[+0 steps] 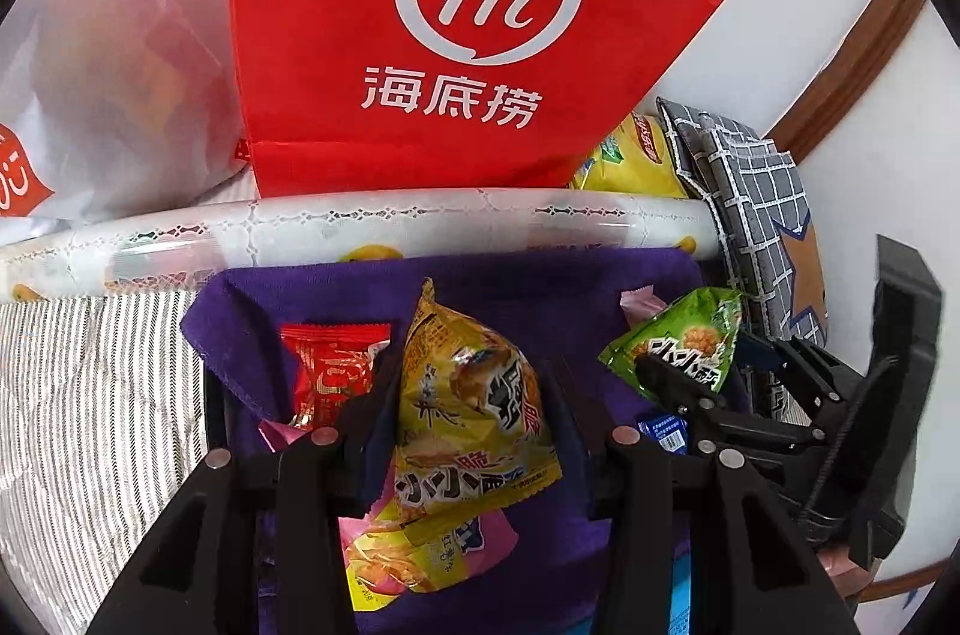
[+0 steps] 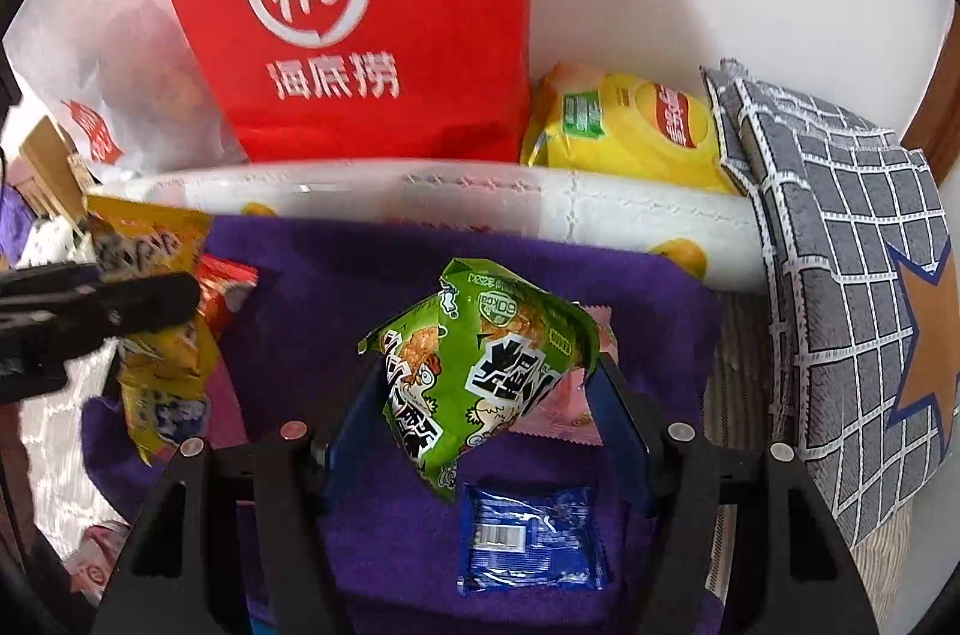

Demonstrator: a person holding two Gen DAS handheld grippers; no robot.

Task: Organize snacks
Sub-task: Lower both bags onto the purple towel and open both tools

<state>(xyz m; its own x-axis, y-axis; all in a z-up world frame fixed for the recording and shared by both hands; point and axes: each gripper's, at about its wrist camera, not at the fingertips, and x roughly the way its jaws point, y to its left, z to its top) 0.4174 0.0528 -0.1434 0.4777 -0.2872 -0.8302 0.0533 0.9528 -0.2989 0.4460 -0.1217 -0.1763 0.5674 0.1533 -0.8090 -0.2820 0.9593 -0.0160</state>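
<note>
My left gripper (image 1: 465,383) is shut on a yellow snack packet (image 1: 474,413), which hangs above a purple cloth (image 1: 540,287). On that cloth lie a red packet (image 1: 330,365) and a pink packet (image 1: 486,533). My right gripper (image 2: 486,383) is shut on a green snack packet (image 2: 480,371), held between its blue pads over the same purple cloth (image 2: 360,275). A blue packet (image 2: 528,539) and a pink packet (image 2: 570,407) lie under it. In the left wrist view the right gripper (image 1: 690,383) and its green packet (image 1: 678,341) show at the right. In the right wrist view the left gripper (image 2: 120,305) and its yellow packet (image 2: 156,275) show at the left.
Behind the cloth lies a patterned plastic roll (image 1: 420,221). A tall red bag (image 1: 480,35) and a white plastic bag (image 1: 108,95) stand against the wall. A yellow chips bag (image 2: 630,131) and a grey checked cushion (image 2: 840,245) sit at the right. Striped fabric (image 1: 90,395) lies at the left.
</note>
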